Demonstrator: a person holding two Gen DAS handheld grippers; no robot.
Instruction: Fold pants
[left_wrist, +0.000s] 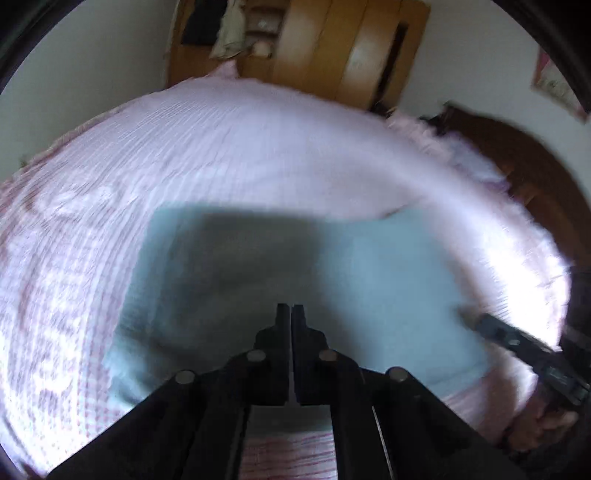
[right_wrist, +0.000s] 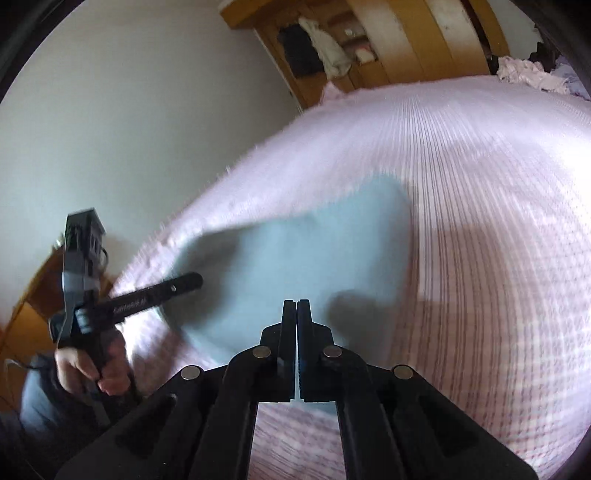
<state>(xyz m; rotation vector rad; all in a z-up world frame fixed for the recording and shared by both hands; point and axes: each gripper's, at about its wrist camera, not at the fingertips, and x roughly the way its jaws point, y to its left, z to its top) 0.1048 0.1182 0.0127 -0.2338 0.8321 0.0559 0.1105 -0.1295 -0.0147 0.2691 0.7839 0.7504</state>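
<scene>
Seemingly nearing the end of the fold. From the left wrist: hovering over the pants (left_wrist: 388, 273), lying as a compact pale-blue rectangle flat on the pink checked bedspread (left_wrist: 221, 147); left gripper (left_wrist: 291, 308) showing fingers pressed together, pinching nothing; right gripper (left_wrist: 466, 314) reaching in from the side, too blurred to tell its state here. From the right wrist: right gripper (right_wrist: 297, 304) pressed together too, empty, above the near edge of the pants (right_wrist: 314, 258); left gripper (right_wrist: 197, 279) looking closed over the far side. Probably calling next for a last fold or smoothing. Bearing small pale writing along one left finger, too blurred to read.
</scene>
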